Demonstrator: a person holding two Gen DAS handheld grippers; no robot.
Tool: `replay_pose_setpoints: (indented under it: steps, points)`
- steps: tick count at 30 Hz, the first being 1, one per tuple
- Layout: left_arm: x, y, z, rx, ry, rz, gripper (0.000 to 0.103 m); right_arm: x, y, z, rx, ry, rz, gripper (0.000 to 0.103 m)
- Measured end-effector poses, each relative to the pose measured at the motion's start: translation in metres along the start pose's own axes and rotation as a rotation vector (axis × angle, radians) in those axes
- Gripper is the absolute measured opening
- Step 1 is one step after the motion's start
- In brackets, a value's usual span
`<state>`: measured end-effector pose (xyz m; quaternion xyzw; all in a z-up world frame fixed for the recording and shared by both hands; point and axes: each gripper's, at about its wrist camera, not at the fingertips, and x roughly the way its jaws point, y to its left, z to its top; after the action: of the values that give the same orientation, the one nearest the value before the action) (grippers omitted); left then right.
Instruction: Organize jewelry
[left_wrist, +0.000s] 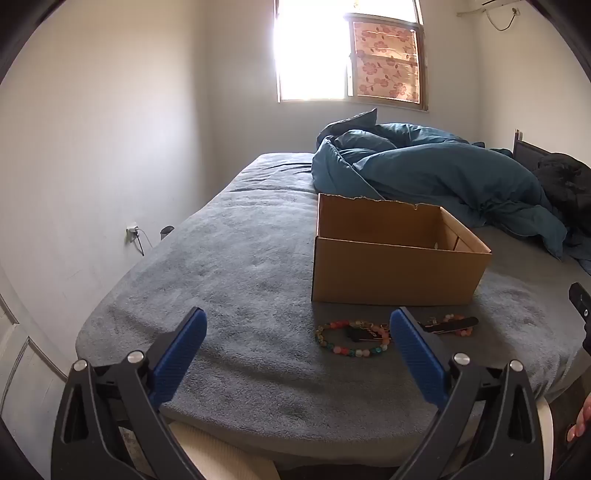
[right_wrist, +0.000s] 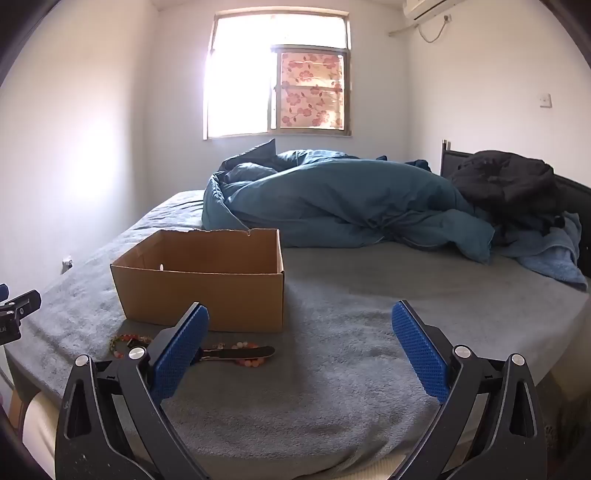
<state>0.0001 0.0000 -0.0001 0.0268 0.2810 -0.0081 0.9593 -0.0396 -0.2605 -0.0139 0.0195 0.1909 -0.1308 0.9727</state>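
An open cardboard box sits on a bed covered by a grey fleece blanket, and everything else is easiest placed from that box. Just in front of its near wall, on the blanket, lies a beaded bracelet of pink, green, yellow and teal beads, laid flat in a loop around a small dark tag. Further along the same wall lies a second, pinkish bracelet, with a long dark flat piece across it; what that piece is cannot be told. Neither bracelet is in the box, and what shows of its inside is bare cardboard with a torn far edge. The left gripper hangs over the near edge of the bed, in front of the box and to its left, its blue-padded jaws spread wide with nothing between them but blanket; its right finger overlaps the view of the second bracelet without touching it. The right gripper hangs in front of the box's right corner, also wide open and empty, its left finger hiding part of the jewelry from its own camera. Behind the box a rumpled teal duvet lies heaped across the bed, with a black garment against the headboard. A bright window stands in the wall beyond the box.
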Motion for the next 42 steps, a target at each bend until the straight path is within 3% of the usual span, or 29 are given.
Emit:
replay_pose_setpoints:
  steps: [42]
  points:
    - [0.0037,-0.0005,-0.0022,0.006,0.003,-0.004,0.097,0.0026,0.0016,-0.0015,-0.011,0.002,-0.002,0.095]
